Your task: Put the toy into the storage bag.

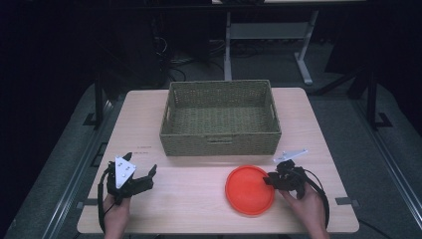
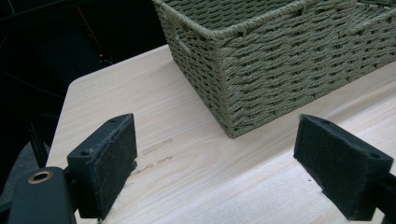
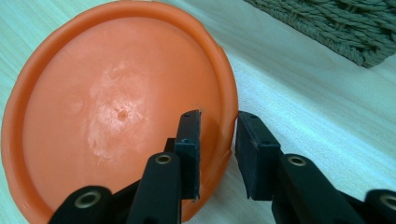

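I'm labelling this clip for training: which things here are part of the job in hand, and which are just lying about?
In the job:
orange plate, its rim between the right gripper jaws

Lying about:
wicker basket, untouched
left gripper, open over bare table

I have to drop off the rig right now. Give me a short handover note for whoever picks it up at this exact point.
Right gripper: jaws straddle the near rim of the orange plate, one inside, one outside; a small gap shows, so no firm grip yet.
Left gripper: open, empty, above the table left of the plate.
Wicker basket: empty, behind the plate.
Done: right gripper placed on the rim.
Left: finish closing, lift; the basket looks the likely destination.
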Available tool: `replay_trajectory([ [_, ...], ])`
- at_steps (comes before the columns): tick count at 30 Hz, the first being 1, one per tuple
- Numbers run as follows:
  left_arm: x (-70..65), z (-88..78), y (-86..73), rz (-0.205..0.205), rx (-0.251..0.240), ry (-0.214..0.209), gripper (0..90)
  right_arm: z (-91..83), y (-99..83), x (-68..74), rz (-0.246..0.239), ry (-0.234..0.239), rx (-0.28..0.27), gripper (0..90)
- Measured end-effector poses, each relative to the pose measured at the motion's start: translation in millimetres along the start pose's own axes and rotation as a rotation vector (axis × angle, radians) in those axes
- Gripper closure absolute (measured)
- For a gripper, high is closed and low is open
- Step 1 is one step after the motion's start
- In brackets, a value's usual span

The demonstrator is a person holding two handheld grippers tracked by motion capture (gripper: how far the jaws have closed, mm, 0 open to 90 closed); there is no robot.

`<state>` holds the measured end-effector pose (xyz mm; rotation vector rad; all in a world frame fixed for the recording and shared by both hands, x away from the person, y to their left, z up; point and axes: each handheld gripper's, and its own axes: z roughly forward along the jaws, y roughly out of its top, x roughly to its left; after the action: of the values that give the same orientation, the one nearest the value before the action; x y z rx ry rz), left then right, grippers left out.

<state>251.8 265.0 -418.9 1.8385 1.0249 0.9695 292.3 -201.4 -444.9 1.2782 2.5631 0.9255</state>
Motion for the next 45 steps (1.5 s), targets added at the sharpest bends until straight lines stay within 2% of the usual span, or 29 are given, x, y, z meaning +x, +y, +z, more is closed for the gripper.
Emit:
replay_trajectory([
  [3,-0.7,-0.6,0.2,0.000,-0.002,0.002,12.7,-2.1,1.1,1.5,-0.010,-0.006,-0.016,73.5],
  [4,-0.3,-0.8,0.1,-0.001,-0.001,0.003,12.8,-4.0,2.5,3.9,-0.022,-0.019,-0.029,80.9],
  [5,0.0,-0.9,0.0,-0.002,-0.003,0.005,12.8,-5.4,3.1,6.0,-0.051,-0.041,-0.034,81.1],
  [7,0.3,-1.2,0.0,-0.005,-0.007,0.009,12.8,-3.4,4.3,9.4,-0.079,-0.061,-0.027,81.4],
  [10,0.4,-0.8,0.0,-0.004,-0.006,0.007,12.8,-2.9,5.4,11.1,-0.088,-0.060,-0.026,81.7],
  [16,0.3,-0.8,-0.1,-0.003,-0.006,0.007,12.8,0.0,4.8,4.4,-0.043,-0.020,-0.008,78.9],
  [18,0.2,-0.7,-0.1,-0.003,-0.004,0.005,12.8,1.8,3.8,0.7,-0.014,-0.003,0.002,71.1],
  [22,-0.5,-0.8,0.2,0.002,-0.002,0.004,12.8,7.7,1.5,-4.9,0.036,0.038,0.029,64.0],
  [25,-0.4,-0.5,0.2,0.000,0.000,0.004,12.8,10.3,-0.2,-9.7,0.071,0.065,0.046,61.5],
  [30,-0.7,0.0,0.1,-0.001,-0.001,0.003,12.7,10.5,-2.0,-14.6,0.100,0.117,0.038,60.8],
  [33,-0.9,-0.4,0.3,0.001,-0.002,0.004,12.8,12.8,-1.1,-14.4,0.114,0.161,0.035,63.5],
  [35,-0.4,-0.5,0.2,-0.001,0.000,0.006,12.8,12.4,0.0,-13.3,0.114,0.160,0.036,66.5],
  [36,-0.1,-0.4,0.1,0.000,-0.001,0.007,12.8,10.8,0.0,-13.3,0.104,0.158,0.019,69.5],
  [38,0.3,-0.5,0.0,-0.003,-0.002,0.010,12.8,3.0,0.9,-13.3,0.114,0.179,-0.015,74.6],
  [42,0.4,-0.4,0.1,0.001,-0.001,0.010,12.7,-4.8,2.7,-10.1,0.099,0.175,-0.036,77.8],
  [45,0.2,-0.6,0.1,0.000,-0.001,0.011,12.8,-12.7,6.0,-7.4,0.091,0.201,-0.060,80.9],
])
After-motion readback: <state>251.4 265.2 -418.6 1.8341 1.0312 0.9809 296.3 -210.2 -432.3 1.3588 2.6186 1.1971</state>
